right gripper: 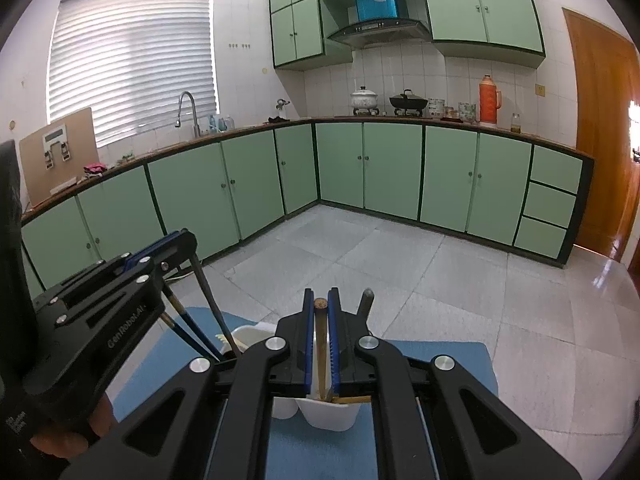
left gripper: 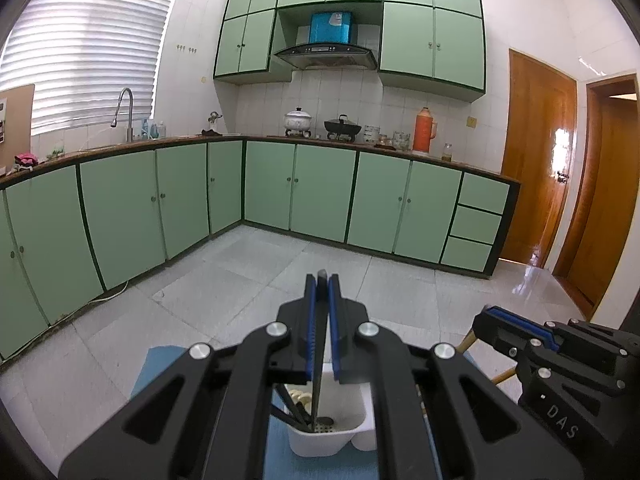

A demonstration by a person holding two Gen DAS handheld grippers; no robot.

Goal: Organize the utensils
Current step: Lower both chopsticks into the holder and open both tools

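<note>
The left gripper (left gripper: 322, 280) pinches a thin dark utensil handle (left gripper: 317, 364), upright, its lower end in a white plastic utensil caddy (left gripper: 328, 442) on a blue mat (left gripper: 154, 364). The right gripper (right gripper: 321, 300) pinches a round brown wooden handle (right gripper: 321, 344), upright in the caddy's other compartment. The gripper bodies read "DAS" and "GenRobot.AI".

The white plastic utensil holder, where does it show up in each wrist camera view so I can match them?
Left wrist view: the white plastic utensil holder sits bottom centre, below the left tongs, on the blue mat.
Right wrist view: bottom centre, split by the right tongs; its nearest cup is at.
Shared landmark: the orange thermos on the counter.
</note>
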